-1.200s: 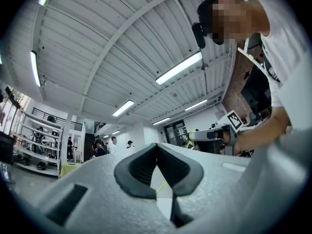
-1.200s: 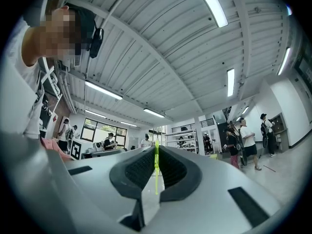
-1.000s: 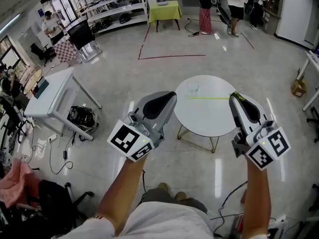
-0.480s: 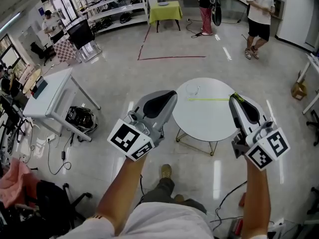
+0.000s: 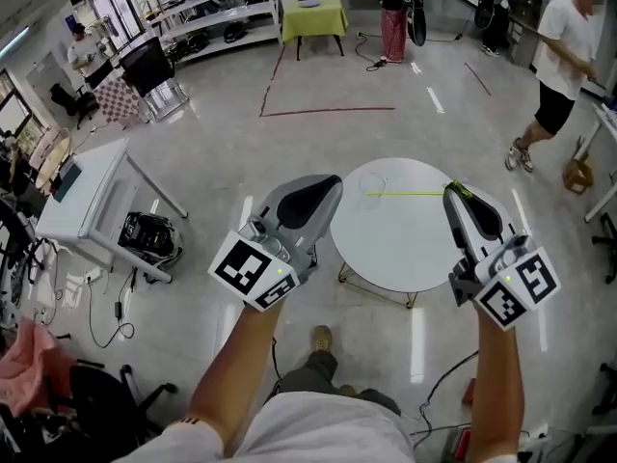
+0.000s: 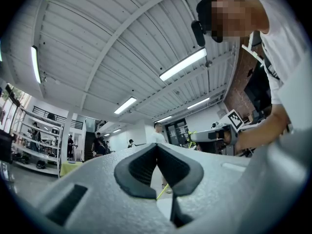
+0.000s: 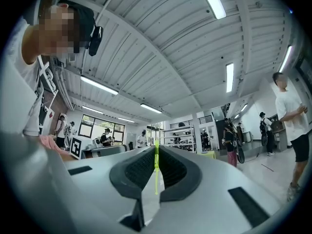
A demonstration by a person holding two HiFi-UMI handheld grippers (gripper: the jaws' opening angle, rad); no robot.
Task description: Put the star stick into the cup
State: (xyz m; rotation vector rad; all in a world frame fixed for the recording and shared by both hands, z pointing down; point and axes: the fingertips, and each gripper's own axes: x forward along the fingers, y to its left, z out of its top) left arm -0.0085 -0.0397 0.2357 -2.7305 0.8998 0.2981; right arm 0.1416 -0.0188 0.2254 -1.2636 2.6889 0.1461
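Observation:
My right gripper (image 5: 454,190) is shut on a thin yellow-green star stick (image 5: 410,193). The stick reaches left from the jaws across the round white table (image 5: 400,244). In the right gripper view the star stick (image 7: 156,172) stands pinched between the dark pads. A small clear cup (image 5: 374,176) stands on the table's far left part, close to the stick's free end. My left gripper (image 5: 326,183) is held up left of the table, shut, with nothing in it. The left gripper view shows the left gripper (image 6: 156,148) with its pads together.
A white desk (image 5: 87,196) and a black bag (image 5: 145,231) sit on the floor to the left. A person (image 5: 564,61) walks at the far right. A green-covered table (image 5: 308,17) and shelves stand at the back. Cables lie on the floor near my feet.
Both grippers keep their pose and the stick stays gripped. A person in a white shirt has walked from the back to the far right. My foot has stepped forward.

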